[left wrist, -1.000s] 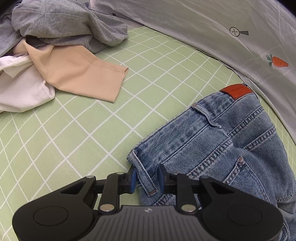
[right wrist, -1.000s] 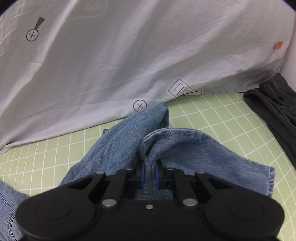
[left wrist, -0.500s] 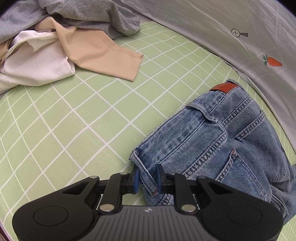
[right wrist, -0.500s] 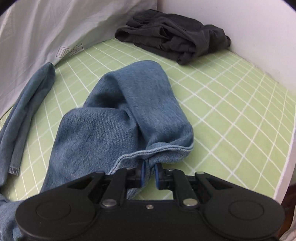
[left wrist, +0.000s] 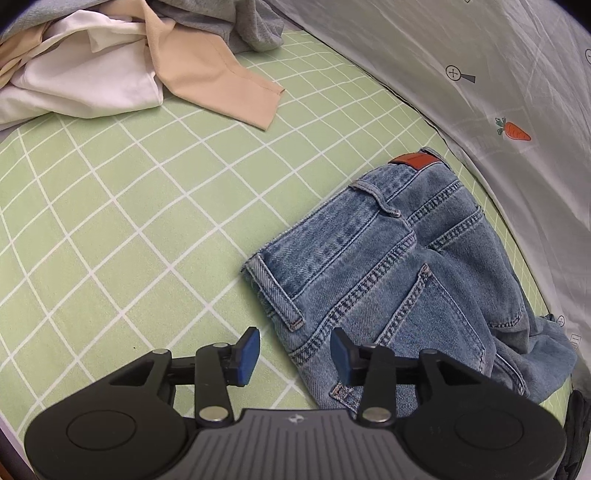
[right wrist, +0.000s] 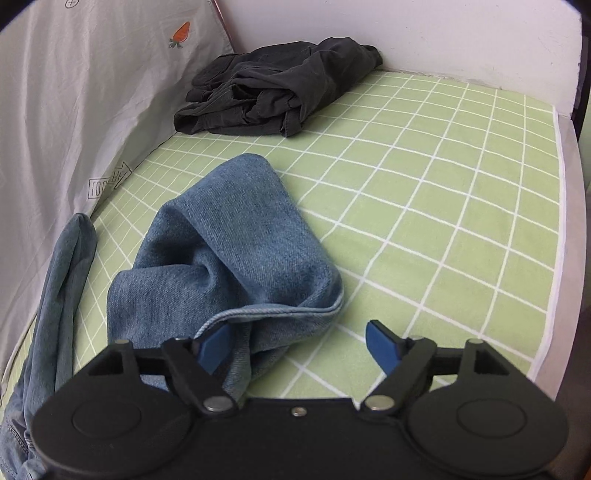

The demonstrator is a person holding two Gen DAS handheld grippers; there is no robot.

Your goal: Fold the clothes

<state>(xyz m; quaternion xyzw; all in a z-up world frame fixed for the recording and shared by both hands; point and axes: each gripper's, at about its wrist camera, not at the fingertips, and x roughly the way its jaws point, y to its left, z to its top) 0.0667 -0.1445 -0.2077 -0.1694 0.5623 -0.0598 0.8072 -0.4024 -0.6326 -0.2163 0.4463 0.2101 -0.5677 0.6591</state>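
Blue jeans (left wrist: 399,273) lie on the green checked sheet, waistband end with a brown leather patch (left wrist: 415,159) facing me in the left wrist view. My left gripper (left wrist: 293,350) is open just short of the waistband corner, holding nothing. In the right wrist view a bunched jeans leg (right wrist: 236,251) lies with its hem toward me. My right gripper (right wrist: 295,347) is open; the hem rests against its left finger (right wrist: 212,347), and the right finger is over bare sheet. A second leg (right wrist: 62,288) trails along the left.
A pile of white, beige and grey clothes (left wrist: 122,59) sits at the far left. A dark grey garment (right wrist: 273,92) lies in the far corner by the white wall (right wrist: 443,33). A pale printed quilt (left wrist: 480,74) borders the sheet. The bed edge (right wrist: 565,229) runs on the right.
Both grippers have opened and let go of the jeans: the left released the waistband corner, the right released the leg hem. The jeans now lie on the sheet.
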